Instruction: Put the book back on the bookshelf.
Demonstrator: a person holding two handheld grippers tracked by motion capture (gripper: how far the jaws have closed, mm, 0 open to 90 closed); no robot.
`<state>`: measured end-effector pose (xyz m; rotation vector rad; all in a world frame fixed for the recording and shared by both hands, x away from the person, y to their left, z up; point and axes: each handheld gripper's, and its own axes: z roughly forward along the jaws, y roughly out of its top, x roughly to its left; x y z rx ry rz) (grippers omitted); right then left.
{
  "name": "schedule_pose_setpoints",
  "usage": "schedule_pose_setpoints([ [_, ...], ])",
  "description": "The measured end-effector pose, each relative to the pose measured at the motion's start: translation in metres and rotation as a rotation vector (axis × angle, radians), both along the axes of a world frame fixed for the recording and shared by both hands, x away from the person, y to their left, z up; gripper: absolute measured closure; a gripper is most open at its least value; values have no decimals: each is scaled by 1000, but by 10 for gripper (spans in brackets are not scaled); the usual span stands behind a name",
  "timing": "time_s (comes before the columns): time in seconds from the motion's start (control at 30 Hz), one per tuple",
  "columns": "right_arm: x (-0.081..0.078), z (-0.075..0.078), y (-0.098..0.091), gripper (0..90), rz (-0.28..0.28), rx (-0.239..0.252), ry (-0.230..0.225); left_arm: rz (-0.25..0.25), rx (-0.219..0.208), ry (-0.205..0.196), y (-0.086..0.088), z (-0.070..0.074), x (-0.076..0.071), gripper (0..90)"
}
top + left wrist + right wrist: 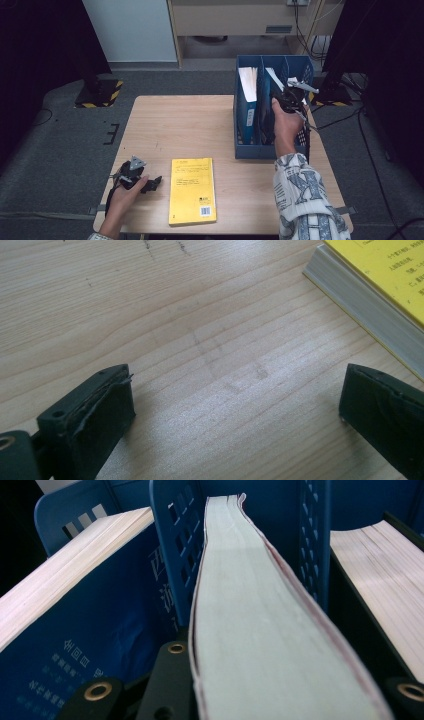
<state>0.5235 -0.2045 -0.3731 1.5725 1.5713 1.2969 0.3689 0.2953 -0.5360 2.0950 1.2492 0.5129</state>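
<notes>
Right gripper [289, 98] pinches book [260, 630], which I see upright in rack's [248, 150] middle slot, tabletop's far right corner. Left gripper [150, 184] spread, near-left edge, beside yellow book [192, 190].

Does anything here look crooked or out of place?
Yes. The book clamped in the right gripper bows sideways between the blue rack's dividers, pages curved rather than straight. The yellow book lies flat on the table, outside the rack.

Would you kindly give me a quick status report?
Right gripper shut on book in blue rack. Left gripper open, idle on table. Nothing blocking.
</notes>
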Motion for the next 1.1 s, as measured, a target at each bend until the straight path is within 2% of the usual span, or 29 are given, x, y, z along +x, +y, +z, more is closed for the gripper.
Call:
schedule_pose_setpoints([
  [0.23, -5, -1, -1, 725, 8, -9, 8, 1, 1, 0, 0, 0, 0, 4],
  [0.53, -12, -1, -1, 704, 9, 12, 29, 0, 1, 0, 0, 0, 0, 4],
  [1.1, -25, -6, -3, 673, 38, 34, 15, 1, 1, 0, -1, 0, 0, 4],
])
